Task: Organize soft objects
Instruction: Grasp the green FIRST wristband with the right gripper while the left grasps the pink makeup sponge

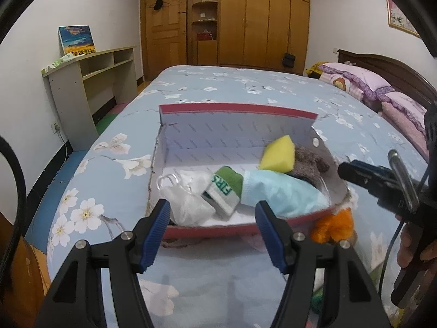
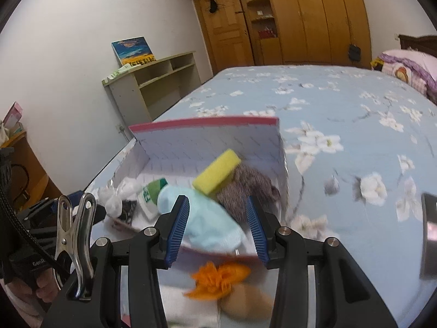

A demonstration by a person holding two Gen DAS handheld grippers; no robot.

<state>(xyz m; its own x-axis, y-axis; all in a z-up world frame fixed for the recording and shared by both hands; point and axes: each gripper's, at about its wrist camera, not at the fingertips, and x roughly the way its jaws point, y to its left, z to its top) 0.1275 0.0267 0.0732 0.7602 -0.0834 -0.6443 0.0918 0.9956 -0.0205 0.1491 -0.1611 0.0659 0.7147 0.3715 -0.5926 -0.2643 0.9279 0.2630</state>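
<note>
Nearest, outside the box's front edge on the blue flowered bedspread (image 1: 207, 84), lies an orange-and-tan plush toy (image 2: 218, 281); the right view shows it whole, the left only an orange scrap. The left gripper (image 1: 211, 213) and the right gripper (image 2: 215, 216) both hover tilted downward, jaws apart and empty. Inside the red-rimmed white cardboard box (image 1: 235, 109): a white plastic bag (image 1: 188, 199), green-and-white sock (image 1: 225, 188), pale blue cloth (image 1: 284, 194), yellow sponge (image 1: 277, 153) atop a grey-brown furry toy (image 2: 248, 188) at the far right corner.

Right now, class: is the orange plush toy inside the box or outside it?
Outside. The orange plush toy lies on the bedspread against the box's red near wall.
</note>
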